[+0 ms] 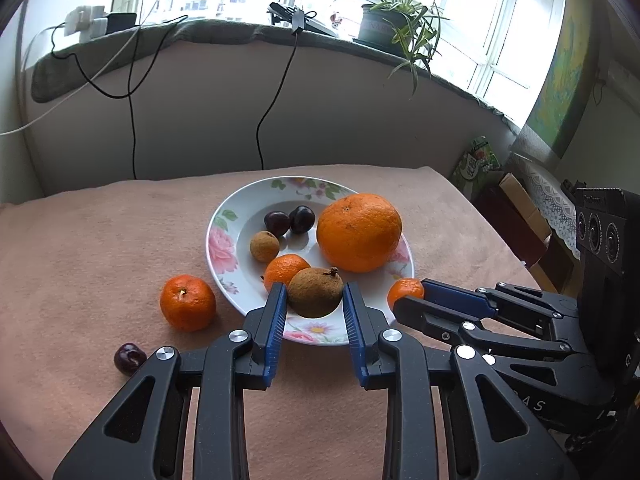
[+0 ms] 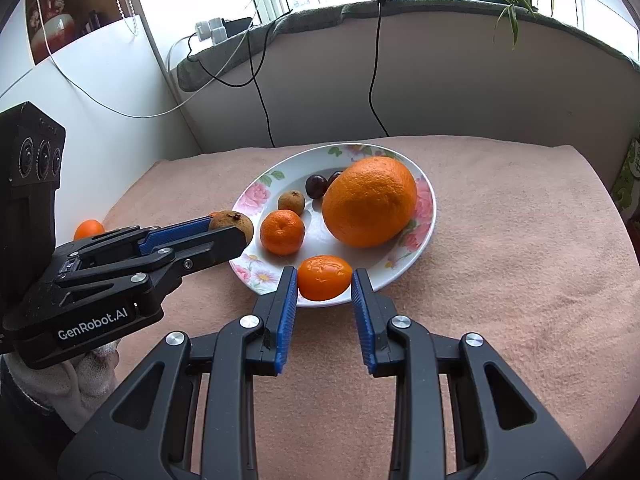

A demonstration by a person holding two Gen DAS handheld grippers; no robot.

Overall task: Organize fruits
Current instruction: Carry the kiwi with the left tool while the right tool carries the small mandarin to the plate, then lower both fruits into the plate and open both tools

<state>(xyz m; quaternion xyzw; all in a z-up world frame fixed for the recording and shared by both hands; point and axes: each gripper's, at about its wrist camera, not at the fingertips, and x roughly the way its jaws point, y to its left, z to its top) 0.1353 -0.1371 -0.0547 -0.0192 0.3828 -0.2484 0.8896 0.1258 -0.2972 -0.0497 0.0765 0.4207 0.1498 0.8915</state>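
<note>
My left gripper (image 1: 314,289) is shut on a brown round fruit (image 1: 316,300), which hangs over the near rim of the flowered plate (image 1: 216,248). My right gripper (image 2: 325,274) is shut on a small orange fruit (image 2: 325,280), also over the plate's (image 2: 429,216) near rim. On the plate lie a big orange (image 1: 359,232), a mandarin (image 1: 284,268), a small brown fruit (image 1: 264,246) and two dark cherries (image 1: 290,221). Each view shows the other gripper from the side: right gripper (image 1: 414,294), left gripper (image 2: 226,229).
A mandarin (image 1: 187,302) and a dark cherry (image 1: 129,358) lie on the pink cloth (image 1: 100,248) left of the plate. Black cables (image 1: 272,100) hang down the wall behind the table. A potted plant (image 1: 394,20) stands on the sill. Boxes (image 1: 520,208) crowd the right side.
</note>
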